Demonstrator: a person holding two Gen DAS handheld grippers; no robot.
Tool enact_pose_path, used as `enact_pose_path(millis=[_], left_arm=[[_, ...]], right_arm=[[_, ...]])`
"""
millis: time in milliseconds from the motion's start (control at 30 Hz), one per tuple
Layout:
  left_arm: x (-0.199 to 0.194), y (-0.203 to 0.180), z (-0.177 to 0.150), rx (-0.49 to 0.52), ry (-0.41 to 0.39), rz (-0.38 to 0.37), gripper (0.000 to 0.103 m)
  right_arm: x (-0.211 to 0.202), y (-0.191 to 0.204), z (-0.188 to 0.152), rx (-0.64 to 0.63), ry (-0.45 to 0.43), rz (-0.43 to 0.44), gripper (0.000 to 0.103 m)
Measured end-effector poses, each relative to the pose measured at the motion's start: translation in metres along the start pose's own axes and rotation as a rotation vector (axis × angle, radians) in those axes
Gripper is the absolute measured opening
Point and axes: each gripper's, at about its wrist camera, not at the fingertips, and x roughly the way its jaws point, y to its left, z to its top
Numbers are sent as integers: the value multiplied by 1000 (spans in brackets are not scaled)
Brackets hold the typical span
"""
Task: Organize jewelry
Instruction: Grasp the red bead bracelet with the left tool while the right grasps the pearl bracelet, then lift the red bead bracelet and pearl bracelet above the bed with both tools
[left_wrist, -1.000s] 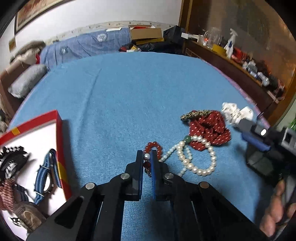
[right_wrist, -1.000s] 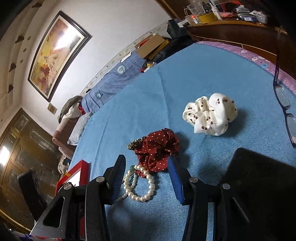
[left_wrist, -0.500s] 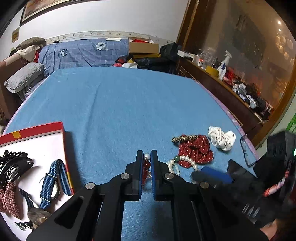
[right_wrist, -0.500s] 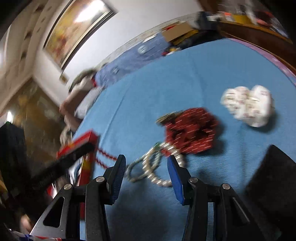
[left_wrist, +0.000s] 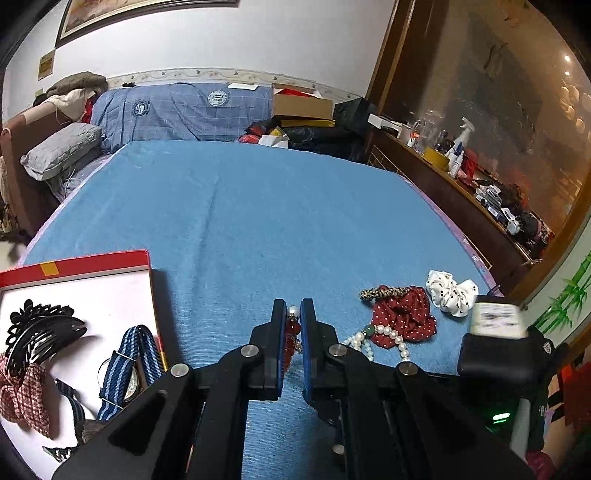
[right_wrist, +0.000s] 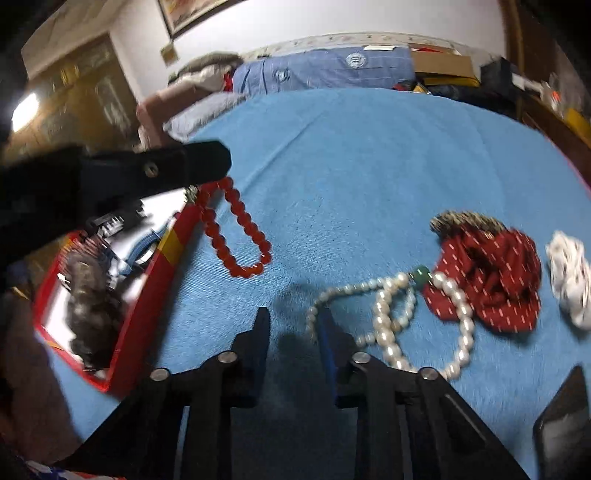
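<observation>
My left gripper (left_wrist: 293, 314) is shut on a red bead bracelet (left_wrist: 291, 332) and holds it above the blue cloth; in the right wrist view the bracelet (right_wrist: 240, 236) hangs from the left gripper's tip (right_wrist: 207, 164) beside the red box (right_wrist: 147, 295). A pearl necklace (right_wrist: 391, 317) with a green bead lies on the cloth, and also shows in the left wrist view (left_wrist: 369, 339). My right gripper (right_wrist: 293, 325) is open and empty, low over the cloth just left of the pearls.
The red-rimmed box (left_wrist: 92, 260) at left holds a black hair comb (left_wrist: 40, 332), a striped strap (left_wrist: 125, 365) and a plaid bow (left_wrist: 22, 391). A red dotted scrunchie (left_wrist: 402, 317), a leopard hair tie (left_wrist: 384, 291) and a white scrunchie (left_wrist: 450, 291) lie to the right.
My left gripper has lifted the red bracelet off the cloth and carried it left toward the box. My right gripper has swung left and down toward the pearls.
</observation>
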Motion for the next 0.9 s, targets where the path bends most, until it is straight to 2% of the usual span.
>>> enact_pose_path(millis=[100, 133, 200, 267, 367, 533, 700, 900], left_arm=[[1, 0, 0, -4, 0, 5, 7], [1, 1, 0, -6, 0, 6, 7], [1, 1, 0, -10, 1, 6, 7], [2, 0, 0, -6, 1, 6, 7], [4, -2, -1, 0, 4, 8, 7], [6, -3, -2, 2, 7, 11, 7], [11, -8, -4, 19, 14, 18, 7], [13, -13, -7, 34, 1, 39, 7]], right_arm=[[6, 3, 3, -38, 12, -64, 15], [6, 4, 3, -52, 7, -74, 8], [7, 10, -1, -96, -8, -129, 5], [6, 9, -4, -83, -13, -139, 5], [-2, -15, -4, 44, -28, -30, 5], [-33, -49, 2, 211, -144, 126, 5], [-60, -58, -5, 269, -260, 178, 5], [-79, -51, -10, 278, -344, 142, 5]])
